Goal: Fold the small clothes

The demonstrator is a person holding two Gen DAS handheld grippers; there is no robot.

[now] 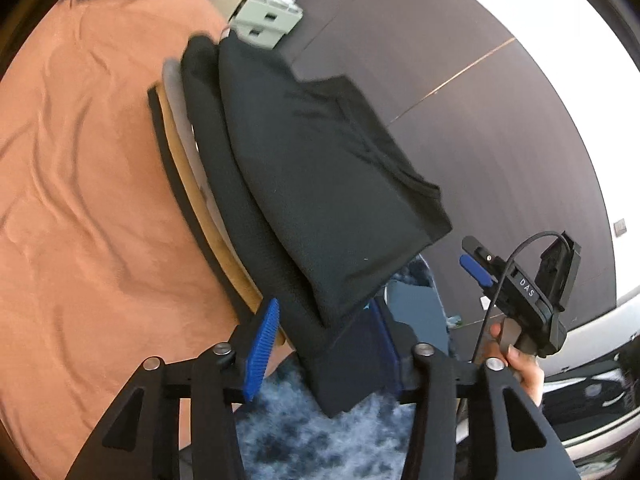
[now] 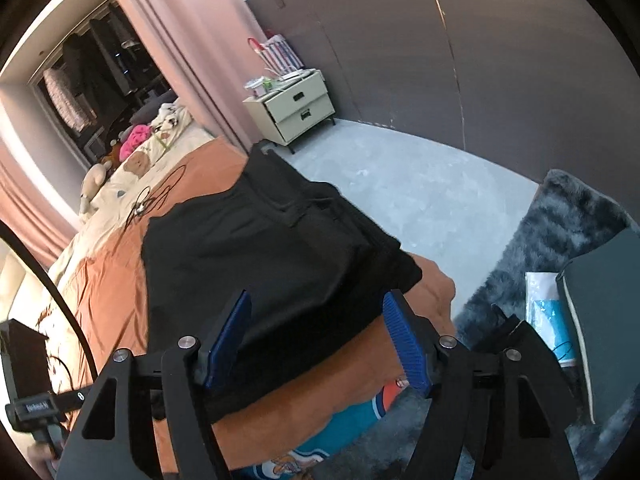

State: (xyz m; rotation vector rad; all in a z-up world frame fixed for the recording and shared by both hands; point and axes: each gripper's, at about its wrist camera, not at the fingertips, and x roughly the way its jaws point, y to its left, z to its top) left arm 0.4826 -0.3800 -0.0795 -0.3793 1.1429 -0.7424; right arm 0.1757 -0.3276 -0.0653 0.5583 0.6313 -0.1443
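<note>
A bed point(image 2: 120, 280) with an orange-brown cover fills the room's near side, with a grey floor point(image 2: 400, 184) and dark wall panels beyond it. The left hand-held gripper point(image 1: 324, 356) stands with its blue pads apart, about half open; the lower corner of the clothes pile lies between them, and the left pad point(image 1: 262, 350) is clear of the cloth, so nothing is clamped. The right hand-held gripper point(image 2: 316, 340) is likewise parted, a bit wider, with the near edge of the folded black garment point(image 2: 260, 248) lying between its pads but not pinched. In the left wrist view the right hand-held gripper also shows off to the right, held by a hand point(image 1: 516, 360) and away from the clothes. The black garment sits on top of a stack of folded clothes point(image 1: 192, 152) at the bed's edge, with tan and grey layers showing under it. A fluffy blue-grey rug point(image 2: 560, 232) lies on the floor beside the bed. Farther back, a pale nightstand point(image 2: 296, 110) with two drawers stands against the wall, next to pink curtains point(image 2: 180, 40).
</note>
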